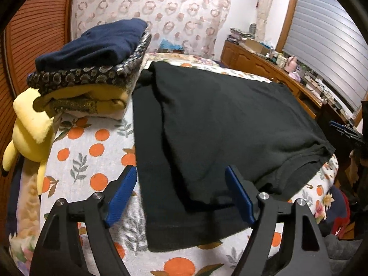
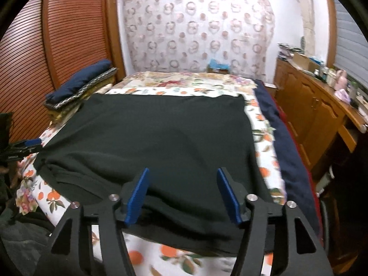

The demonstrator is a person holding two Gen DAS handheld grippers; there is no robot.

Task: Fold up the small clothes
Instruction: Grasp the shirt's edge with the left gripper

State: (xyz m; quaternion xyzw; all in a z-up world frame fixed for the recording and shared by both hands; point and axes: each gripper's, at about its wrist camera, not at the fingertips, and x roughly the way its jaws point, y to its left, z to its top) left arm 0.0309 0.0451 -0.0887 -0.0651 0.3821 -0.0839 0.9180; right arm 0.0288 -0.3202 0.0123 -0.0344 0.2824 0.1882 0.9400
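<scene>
Clearly soft and limp, the black garment (image 1: pixel 220 124) lies spread on the bed (image 1: pixel 92 151), just beside the stack of folded clothes (image 1: pixel 92 69). It looks light and should drape wherever lifted; its near hem corners seem the best hold. Both the left gripper (image 1: pixel 181 193) and right gripper (image 2: pixel 181 195) hover over that near edge, jaws apart, clamping nothing. Whether it has sleeves is hard to tell; folds hide them.
</scene>
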